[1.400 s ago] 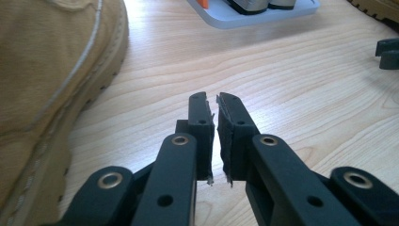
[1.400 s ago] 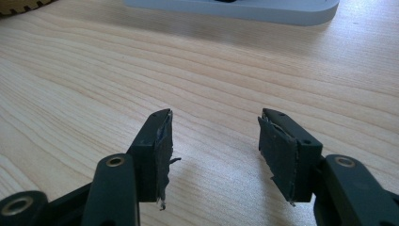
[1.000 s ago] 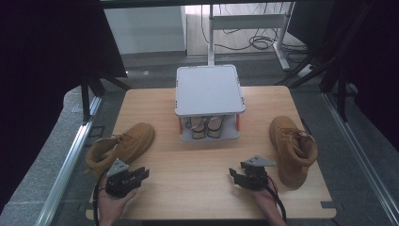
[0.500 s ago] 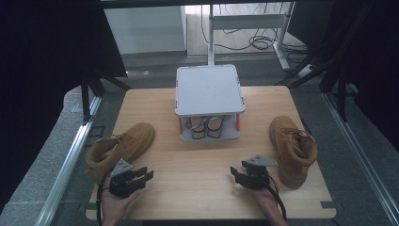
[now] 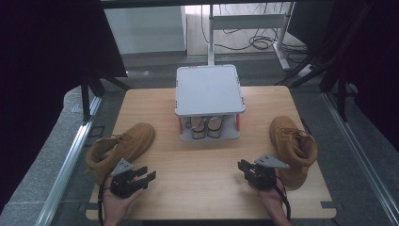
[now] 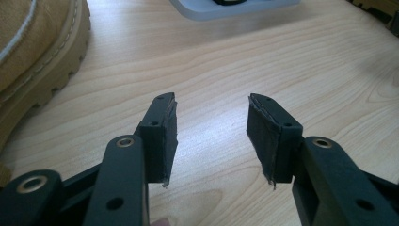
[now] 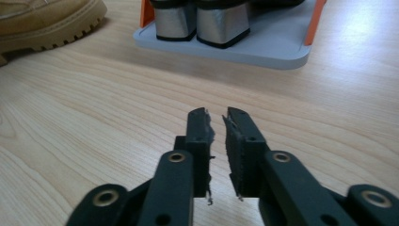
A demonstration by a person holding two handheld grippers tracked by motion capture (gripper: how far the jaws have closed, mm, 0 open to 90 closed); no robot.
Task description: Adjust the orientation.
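Two tan boots lie untouched on the table [image 5: 207, 165]: left boot [image 5: 123, 147] beside my left tongs [image 5: 147, 173], right boot [image 5: 292, 147] beside my right tongs [image 5: 242, 167]. Left tongs have just been opening and stand wide, empty; right tongs have just been closing to a narrow gap, empty. I judge no grasp begun.

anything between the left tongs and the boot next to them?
Nothing. In the high view the left tongs sit just right of the tan boot, with bare wooden table between. The left gripper view shows the same, its jaws apart and empty.
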